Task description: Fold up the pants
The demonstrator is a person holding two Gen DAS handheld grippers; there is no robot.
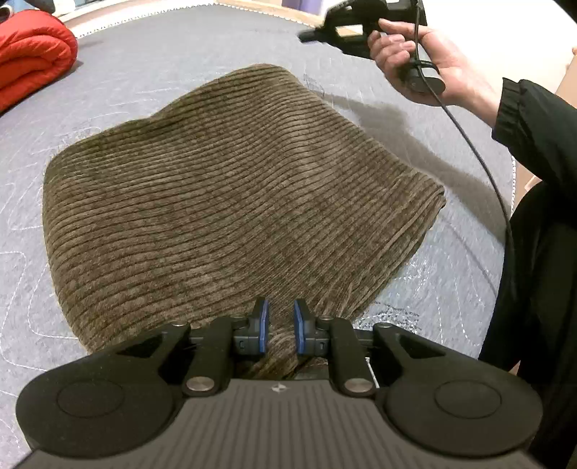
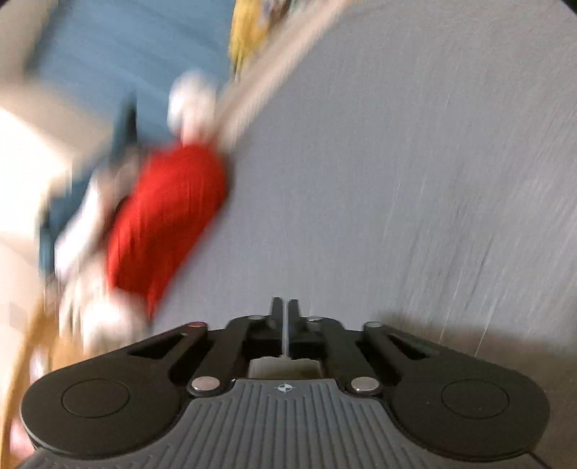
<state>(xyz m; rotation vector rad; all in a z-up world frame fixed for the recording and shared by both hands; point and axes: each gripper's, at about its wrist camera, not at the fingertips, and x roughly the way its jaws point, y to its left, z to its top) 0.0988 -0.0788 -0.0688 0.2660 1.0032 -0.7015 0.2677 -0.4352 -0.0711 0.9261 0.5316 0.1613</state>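
At the bottom centre of the left wrist view, the left gripper (image 1: pixel 280 326) has its blue-padded fingers (image 1: pixel 264 326) set a little apart with a bunched fold of the brown corduroy pants (image 1: pixel 230 202) pinched between them, the cloth running back under the gripper body. From that pinch the pants spread upward and outward across the middle of the frame as a folded, broad slab with ribs running side to side, lying flat on the grey quilted mat (image 1: pixel 151 65); their right corner reaches toward the right-centre of the frame and their far rounded edge sits in the upper middle. Beyond the pants, at the upper right, the person's right hand (image 1: pixel 414 59) grips the handle of the right gripper (image 1: pixel 313 35), lifted above the mat and clear of the cloth, with a black cable (image 1: pixel 479 158) trailing down along the dark sleeve (image 1: pixel 533 119). At the upper left, a folded red padded blanket (image 1: pixel 32 54) lies on the mat, well apart from the pants. In the right wrist view, heavily motion-blurred, the right gripper (image 2: pixel 287 314) at bottom centre has its fingers closed nearly together with nothing between them; past it lies the grey mat (image 2: pixel 396 162), then the red blanket (image 2: pixel 166 216) at left centre, and blurred blue and pale shapes farther off that cannot be identified.
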